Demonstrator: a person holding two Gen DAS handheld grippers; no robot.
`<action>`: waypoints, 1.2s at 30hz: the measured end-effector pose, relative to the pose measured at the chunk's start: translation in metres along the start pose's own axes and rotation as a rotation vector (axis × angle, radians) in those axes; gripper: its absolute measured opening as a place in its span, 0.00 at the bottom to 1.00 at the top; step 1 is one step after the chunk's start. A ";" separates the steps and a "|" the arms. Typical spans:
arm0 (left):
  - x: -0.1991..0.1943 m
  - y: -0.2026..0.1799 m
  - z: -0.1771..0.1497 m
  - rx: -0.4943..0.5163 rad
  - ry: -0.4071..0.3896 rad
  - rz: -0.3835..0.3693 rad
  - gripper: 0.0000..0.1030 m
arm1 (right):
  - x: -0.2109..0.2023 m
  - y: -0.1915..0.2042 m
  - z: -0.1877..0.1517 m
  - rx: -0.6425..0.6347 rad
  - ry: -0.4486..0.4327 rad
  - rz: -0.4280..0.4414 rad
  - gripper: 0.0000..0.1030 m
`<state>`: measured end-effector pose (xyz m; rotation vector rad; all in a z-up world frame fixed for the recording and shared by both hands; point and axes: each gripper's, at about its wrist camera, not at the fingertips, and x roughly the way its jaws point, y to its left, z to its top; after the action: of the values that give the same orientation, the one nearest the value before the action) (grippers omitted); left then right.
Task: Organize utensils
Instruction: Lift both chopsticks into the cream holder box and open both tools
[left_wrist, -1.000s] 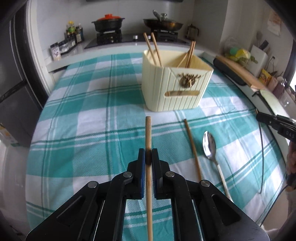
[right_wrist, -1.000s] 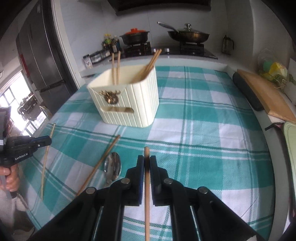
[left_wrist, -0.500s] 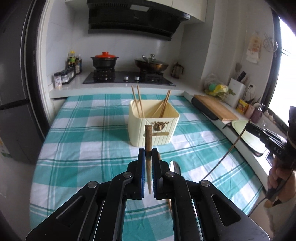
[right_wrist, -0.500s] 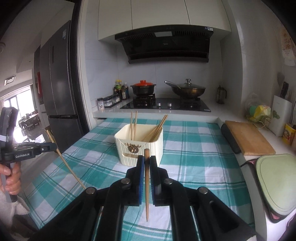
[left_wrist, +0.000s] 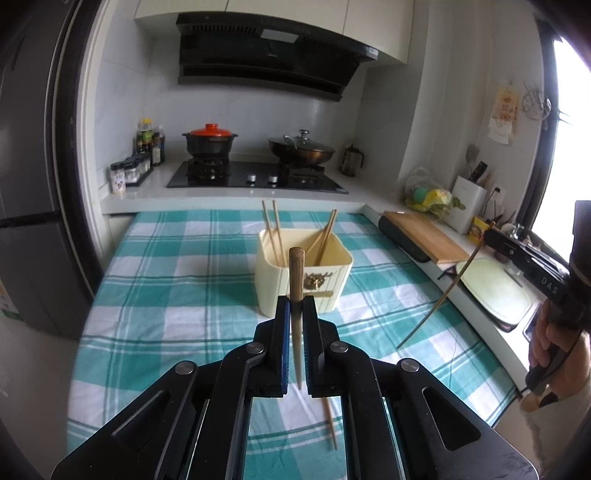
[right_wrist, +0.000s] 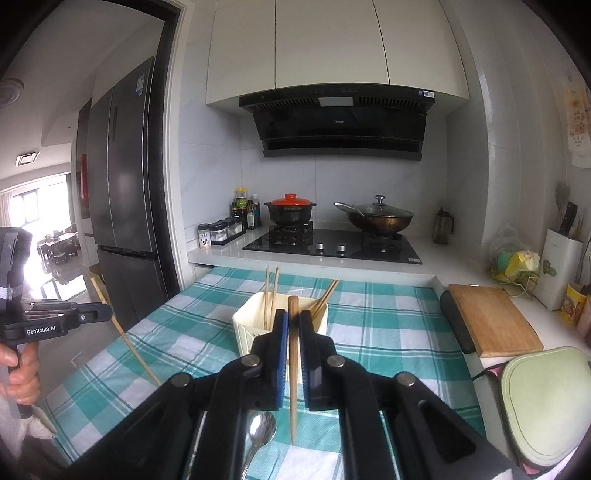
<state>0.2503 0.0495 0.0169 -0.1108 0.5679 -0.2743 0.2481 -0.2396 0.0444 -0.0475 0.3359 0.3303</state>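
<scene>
**Two chopsticks aloft**

Our left claw clamps a chopstick, long axis running away and up toward the cream holder — four sticks stand inside. Our right claw grips another chopstick likewise; a spoon lies on the bench beneath.

White tiled wall behind a black range hood; dark fridge left, bright window right.
</scene>
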 end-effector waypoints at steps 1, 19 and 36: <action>0.000 0.001 0.003 0.000 -0.003 0.001 0.04 | 0.002 -0.001 0.003 -0.003 0.000 -0.001 0.06; 0.017 0.018 0.108 -0.031 -0.153 0.031 0.04 | 0.052 -0.020 0.091 -0.030 -0.095 -0.049 0.06; 0.177 0.013 0.130 -0.038 0.096 0.055 0.04 | 0.224 -0.017 0.076 0.035 0.185 0.136 0.06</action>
<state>0.4670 0.0154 0.0322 -0.1185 0.6711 -0.2163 0.4775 -0.1783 0.0415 -0.0214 0.5298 0.4556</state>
